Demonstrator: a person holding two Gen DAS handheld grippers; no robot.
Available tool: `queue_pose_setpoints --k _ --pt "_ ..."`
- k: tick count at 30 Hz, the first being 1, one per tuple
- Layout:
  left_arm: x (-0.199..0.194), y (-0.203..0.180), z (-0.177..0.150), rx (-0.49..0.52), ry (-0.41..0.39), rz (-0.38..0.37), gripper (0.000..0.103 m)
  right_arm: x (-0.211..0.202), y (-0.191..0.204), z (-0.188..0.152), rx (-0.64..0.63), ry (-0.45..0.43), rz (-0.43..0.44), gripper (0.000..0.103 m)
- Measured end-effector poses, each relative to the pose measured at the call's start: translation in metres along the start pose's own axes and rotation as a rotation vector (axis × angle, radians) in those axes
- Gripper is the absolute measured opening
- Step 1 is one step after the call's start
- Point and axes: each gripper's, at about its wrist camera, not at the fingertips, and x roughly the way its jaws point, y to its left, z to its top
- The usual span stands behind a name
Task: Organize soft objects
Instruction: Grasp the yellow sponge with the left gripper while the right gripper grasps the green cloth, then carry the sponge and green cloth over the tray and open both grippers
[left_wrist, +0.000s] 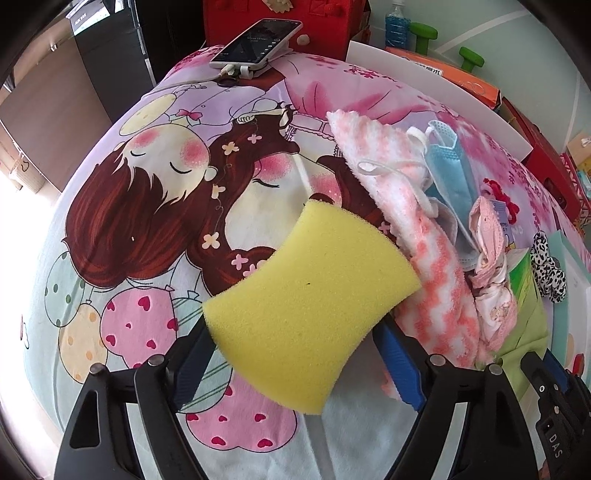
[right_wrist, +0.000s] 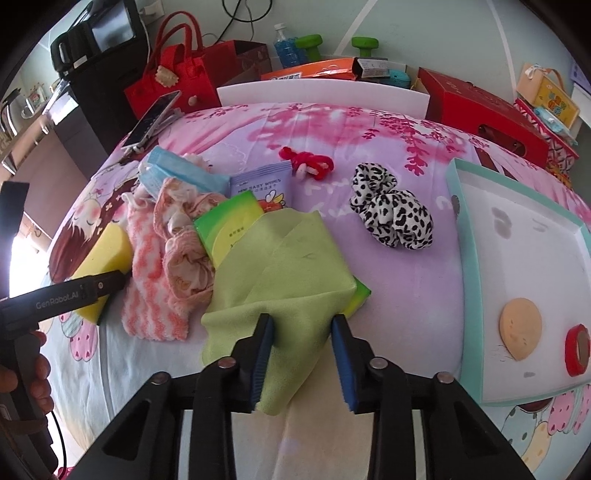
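Observation:
A yellow sponge hangs tilted between the pads of my left gripper, which is shut on its narrow waist; the right wrist view shows the sponge at the left under that gripper's finger. My right gripper is shut on the near edge of a green cloth, bunched between its blue pads. The cloth drapes over a green tissue pack. Beside them lie a pink-and-white towel, a blue face mask, a pink frilly garment and a leopard-print scrunchie.
A teal-rimmed tray at the right holds a round puff and a red tape roll. A wipes pack and a red hair tie lie farther back. A phone rests at the far edge; red boxes stand behind.

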Motion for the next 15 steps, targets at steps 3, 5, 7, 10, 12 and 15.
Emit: queue_pose_setpoints --k 3,5,7,10,12,15 --pt "-0.001 0.0 0.0 -0.001 -0.002 -0.008 0.083 -0.002 -0.004 0.002 0.015 -0.013 -0.001 0.017" --pt "-0.001 0.0 0.0 -0.001 -0.003 -0.012 0.083 -0.002 -0.005 0.002 0.019 -0.014 -0.003 0.014" --pt "-0.002 0.0 0.0 0.0 -0.005 -0.017 0.082 -0.003 -0.006 0.003 0.024 -0.018 -0.001 0.01" --pt "-0.004 -0.001 0.001 0.0 -0.011 -0.029 0.08 -0.007 -0.006 0.004 0.019 -0.034 0.002 0.007" --pt "-0.007 -0.001 0.001 0.0 -0.018 -0.033 0.079 -0.011 -0.007 0.005 0.023 -0.048 0.006 0.007" --pt "-0.012 0.0 0.002 -0.006 -0.037 -0.038 0.078 -0.016 -0.01 0.007 0.029 -0.067 0.012 0.007"
